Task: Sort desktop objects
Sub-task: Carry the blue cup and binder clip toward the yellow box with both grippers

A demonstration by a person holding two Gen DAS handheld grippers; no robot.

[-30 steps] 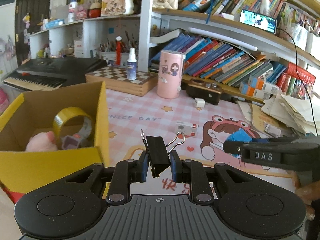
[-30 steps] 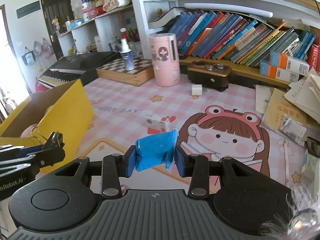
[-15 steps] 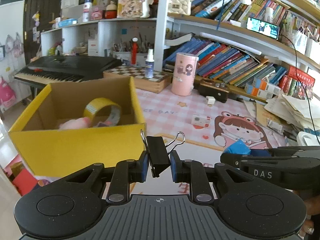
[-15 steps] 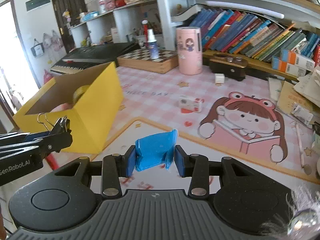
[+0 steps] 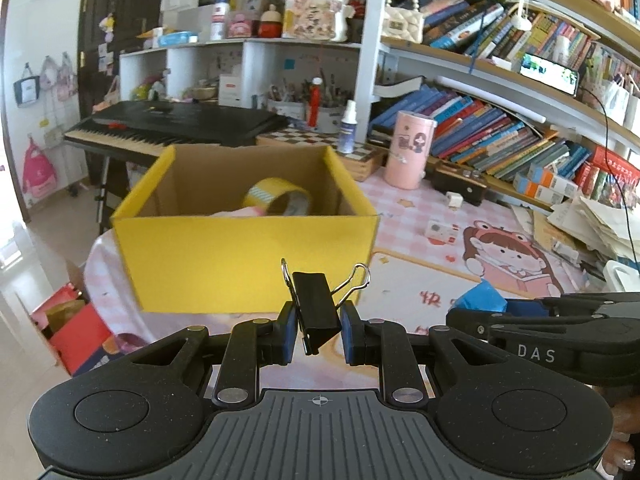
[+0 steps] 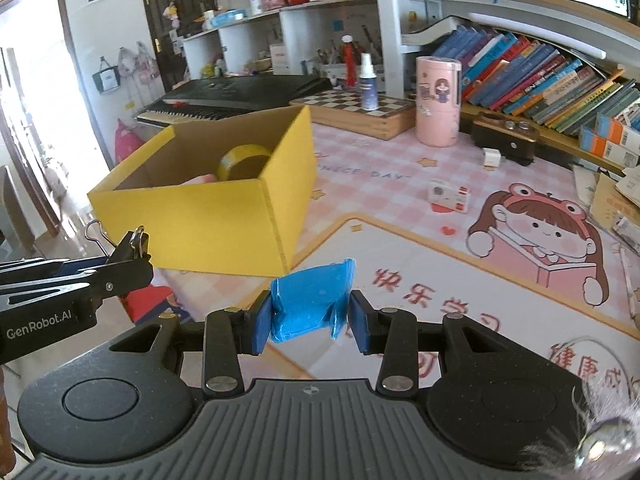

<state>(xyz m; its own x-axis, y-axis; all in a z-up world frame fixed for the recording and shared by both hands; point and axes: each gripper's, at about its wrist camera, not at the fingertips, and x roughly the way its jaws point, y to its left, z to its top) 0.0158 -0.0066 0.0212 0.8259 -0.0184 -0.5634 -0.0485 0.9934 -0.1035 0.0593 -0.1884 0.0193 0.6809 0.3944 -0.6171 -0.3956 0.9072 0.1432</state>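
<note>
My left gripper point(image 5: 318, 330) is shut on a black binder clip point(image 5: 316, 308) with silver wire handles, held upright in front of the near wall of a yellow cardboard box point(image 5: 248, 256). Inside the box lie a yellow tape roll point(image 5: 278, 200) and a pink soft thing point(image 5: 240, 212). My right gripper point(image 6: 310, 322) is shut on a crumpled blue packet point(image 6: 310, 300), to the right of the box's point(image 6: 208, 224) near corner and short of it. In the right wrist view the left gripper point(image 6: 128, 256) with its binder clip point(image 6: 132, 244) shows at the left edge.
A small white camera-shaped thing point(image 6: 448, 196) and a white charger cube point(image 6: 491, 158) lie on the pink checked mat. A pink cylinder point(image 5: 408, 150), a spray bottle point(image 5: 347, 128) on a chessboard box, a keyboard point(image 5: 172, 124) and book-filled shelves stand behind. Paper stacks point(image 5: 596, 220) crowd the right.
Both grippers have drawn back toward the table's near side and swung left; the yellow box now sits straight ahead of the left gripper. Both grips are unchanged.
</note>
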